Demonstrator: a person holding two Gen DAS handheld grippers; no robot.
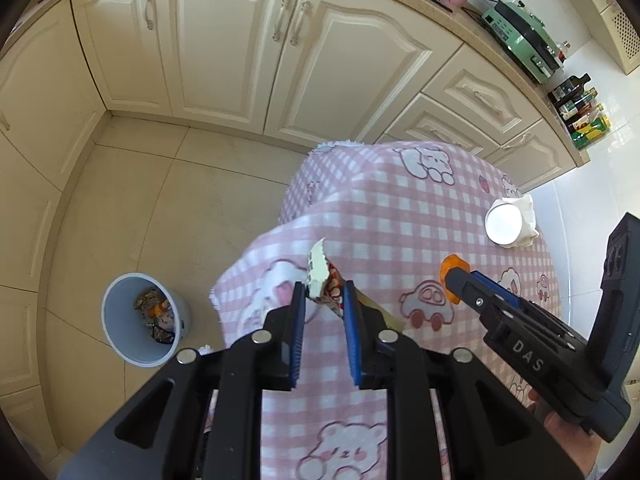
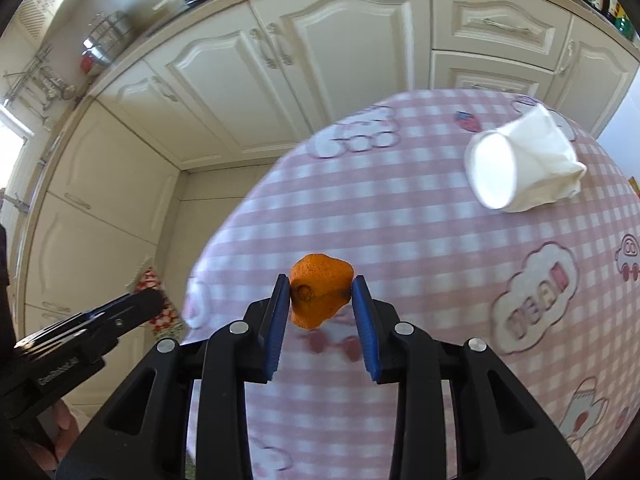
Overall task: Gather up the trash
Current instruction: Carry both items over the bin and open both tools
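While both tongs are loaded, entries follow.

Left tongs point(image 1: 323, 296): closed narrow on a torn snack wrapper point(image 1: 325, 280), red-and-white print with a white inner flap sticking up past the blue pads. Held over the near-left edge of the surface.

Right tongs point(image 2: 320, 292): clamped on a piece of orange peel point(image 2: 318, 294), both blue pads touching its sides. In the right wrist view the peel appears lifted off the cloth, with a blurred reddish patch beneath it; whether that is shadow or print, cannot tell.

Surface point(image 1: 400, 220): covered by a pink-and-white checked cloth with bear and car cartoons, draping over the edge toward the floor.

Paper cup point(image 2: 496, 168): white, lying on its side on the far right of the surface, mouth facing the camera. Interior looks bare white. Crumpled white paper or tissue sits at its closed end, touching it.

Trash bin point(image 1: 120, 320): pale blue-grey, round, upright on the tiled floor to the left of the surface, well apart from both tongs. Contents: crumpled wrappers, dark and shiny bits, one orange-red item. Level low, the inner wall mostly exposed.

Background: cream cabinet doors and drawers; bottles point(image 1: 580, 112) and a green appliance point(image 1: 520, 36) on the kitchen counter.
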